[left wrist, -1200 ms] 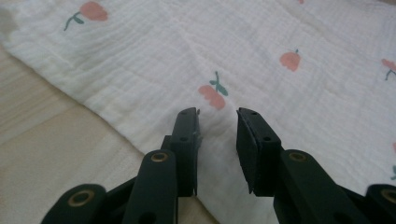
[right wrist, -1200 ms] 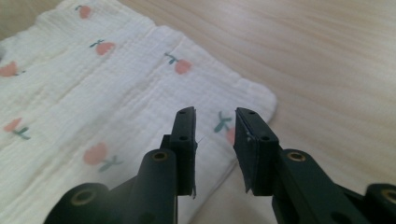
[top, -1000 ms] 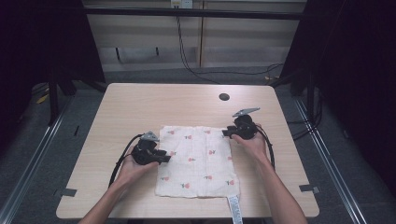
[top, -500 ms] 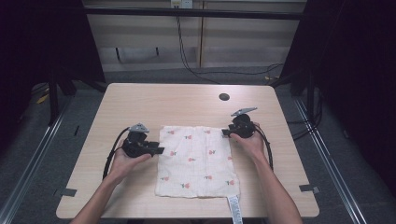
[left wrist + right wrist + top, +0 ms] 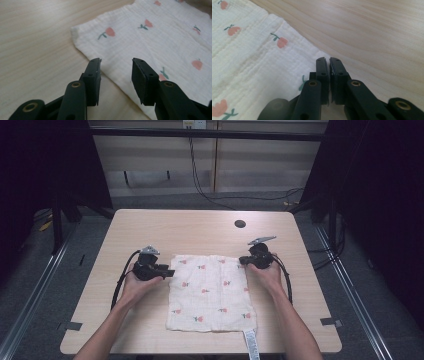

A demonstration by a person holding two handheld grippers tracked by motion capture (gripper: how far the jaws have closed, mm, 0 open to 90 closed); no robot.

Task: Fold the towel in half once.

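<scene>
Left gripper (image 5: pixel 116 75): jaws stand wide apart with nothing between them. In the left gripper view they hover low over the left edge of the cloth (image 5: pixel 160 37), the left jaw over bare wood, the right jaw over fabric. The cloth's far left corner lies just beyond the tips.

Right gripper (image 5: pixel 329 75): jaws drawn together, only a thin slit left between the pads. In the right gripper view they sit at the cloth's (image 5: pixel 249 57) far right corner; whether any fabric is caught in the slit, I cannot tell.

High view: left gripper (image 5: pixel 169 272) is held in the left hand (image 5: pixel 136 281), tips pointing right and touching or just beside the cloth's (image 5: pixel 210 292) left edge near the far left corner. Right gripper (image 5: pixel 242 261) is held in the right hand (image 5: pixel 265 272), tips pointing left at the far right corner. A black cable loops from each gripper back along the forearm; a grey three-cornered plate tops each.

Cloth: white, crinkled weave, printed with small red flowers on green stems. It lies flat and spread, roughly square, on the near middle of the table (image 5: pixel 200 227). A white label (image 5: pixel 250 342) hangs from its near edge, right of centre, reaching past the table's near edge.

Table: pale wood grain, with a dark round hole (image 5: pixel 240 224) toward the far right.
</scene>
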